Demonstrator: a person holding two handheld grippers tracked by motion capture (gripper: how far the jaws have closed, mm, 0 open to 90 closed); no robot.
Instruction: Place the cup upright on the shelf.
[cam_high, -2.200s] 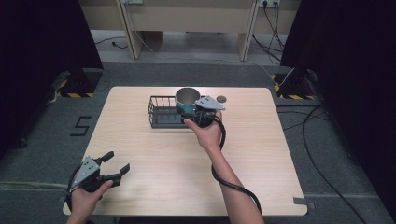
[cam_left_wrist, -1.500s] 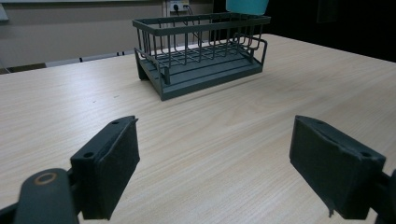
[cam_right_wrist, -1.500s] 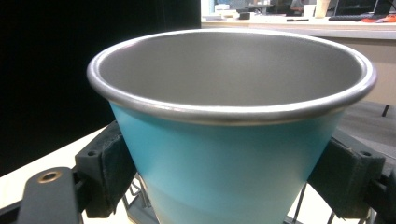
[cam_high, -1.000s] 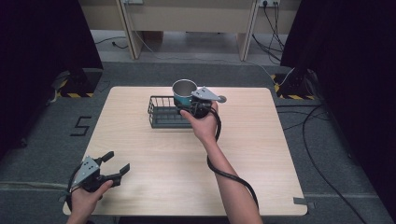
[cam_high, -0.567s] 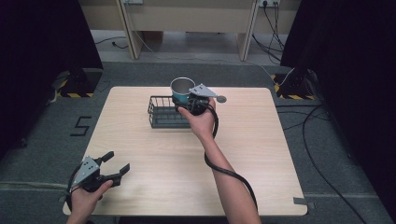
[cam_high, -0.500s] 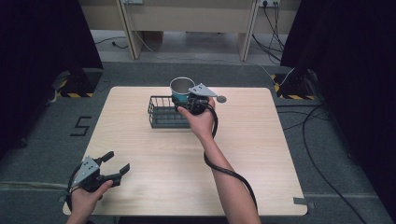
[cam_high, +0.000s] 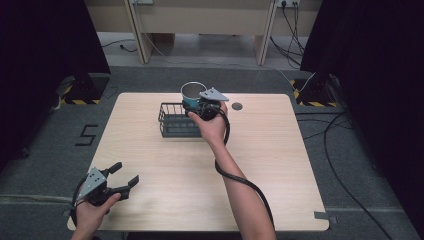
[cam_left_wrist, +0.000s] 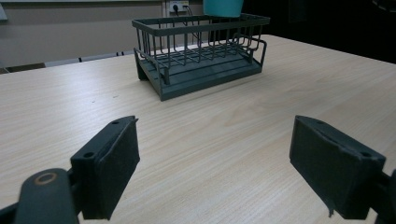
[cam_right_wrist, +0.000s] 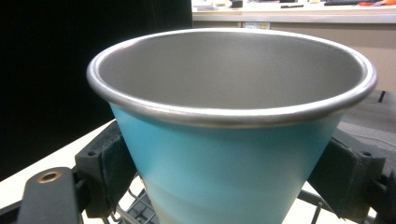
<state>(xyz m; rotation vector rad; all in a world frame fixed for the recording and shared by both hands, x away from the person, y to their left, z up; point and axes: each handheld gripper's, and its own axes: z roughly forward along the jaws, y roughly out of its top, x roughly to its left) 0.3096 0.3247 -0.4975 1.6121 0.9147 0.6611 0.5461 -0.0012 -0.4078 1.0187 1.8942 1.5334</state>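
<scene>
Just above the centre of the high view, the right gripper (cam_high: 200, 104) pinches a teal cup (cam_high: 192, 95) upright, directly over the right end of the wire rack (cam_high: 172, 122). At lower left, the left gripper (cam_high: 122, 181) rests spread and empty, well apart.

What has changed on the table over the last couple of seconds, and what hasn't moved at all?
The right gripper, shut on the teal cup, has carried it from near the right end of the wire basket up and a little left, so it is now held above the basket's right part. The basket stayed put, as did the open left gripper at the near left corner of the table.
</scene>
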